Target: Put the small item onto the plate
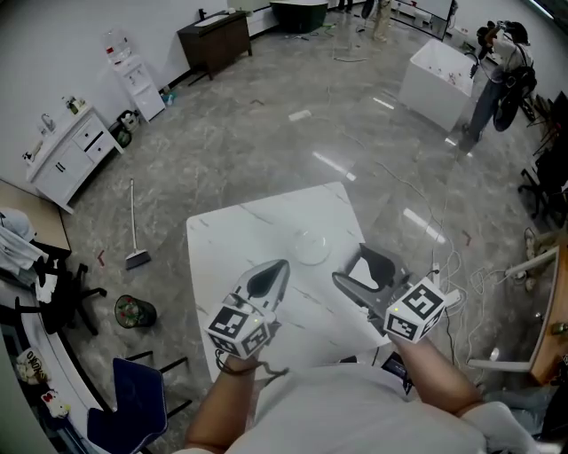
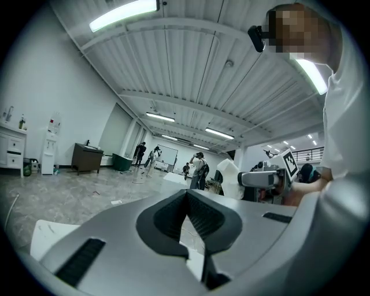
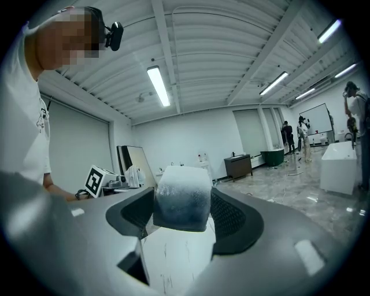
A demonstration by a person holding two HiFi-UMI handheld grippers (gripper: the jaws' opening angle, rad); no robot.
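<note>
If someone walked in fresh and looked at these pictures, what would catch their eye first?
A frosted whitish translucent cube clamped between the jaws of the right tool grabs the eye first, held over the white marble-patterned table. Ahead of it a round clear glass plate lies empty on that table, and the left tool hangs near it, shut on nothing.

Bright hall, glossy grey floor.
White marbled table mid-floor; white dresser and dark cabinet along the white wall, broom lying nearby, strip lights overhead.
</note>
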